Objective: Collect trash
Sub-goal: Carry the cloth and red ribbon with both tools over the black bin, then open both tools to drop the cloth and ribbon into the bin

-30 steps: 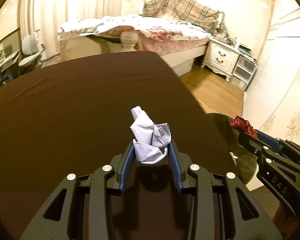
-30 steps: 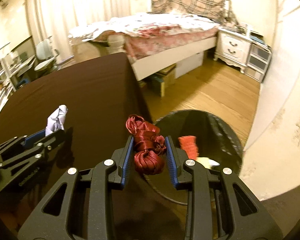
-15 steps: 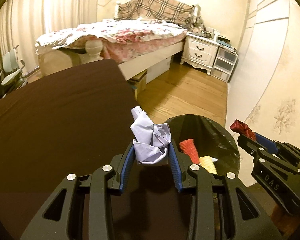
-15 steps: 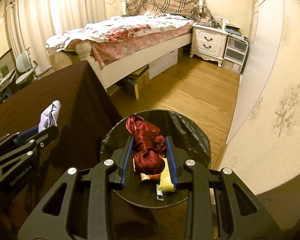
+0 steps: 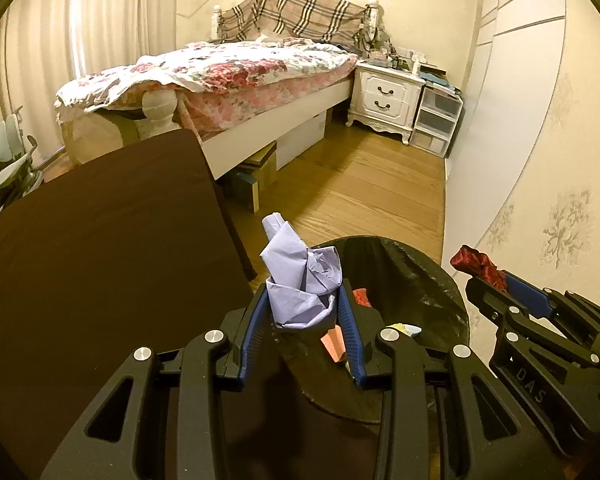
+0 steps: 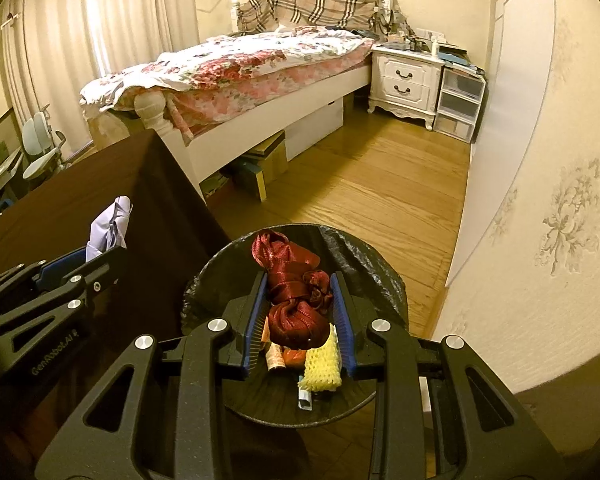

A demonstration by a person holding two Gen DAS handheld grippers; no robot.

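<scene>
My left gripper [image 5: 303, 300] is shut on a crumpled pale purple paper [image 5: 300, 280] and holds it over the near left rim of a round bin with a black liner [image 5: 416, 276]. My right gripper [image 6: 300, 292] is shut on a bunched dark red ribbon [image 6: 294, 292] and holds it above the middle of the bin [image 6: 364, 256]. Inside the bin lie a yellow foam net [image 6: 322, 364], an orange piece [image 5: 334, 344] and small wrappers. The right gripper with the ribbon [image 5: 478, 264] shows at the right of the left wrist view. The left gripper with the paper [image 6: 108, 232] shows at the left of the right wrist view.
A table with a dark brown cloth [image 5: 100, 240] stands left of the bin. Wooden floor [image 6: 360, 196] lies beyond. A bed [image 5: 236, 68], a white nightstand [image 5: 384, 100] and plastic drawers [image 5: 436, 124] stand at the back. A wall [image 6: 548, 200] is close on the right.
Both grippers have swung right, off the table and over the bin, each still holding its piece. The bin now sits under both of them.
</scene>
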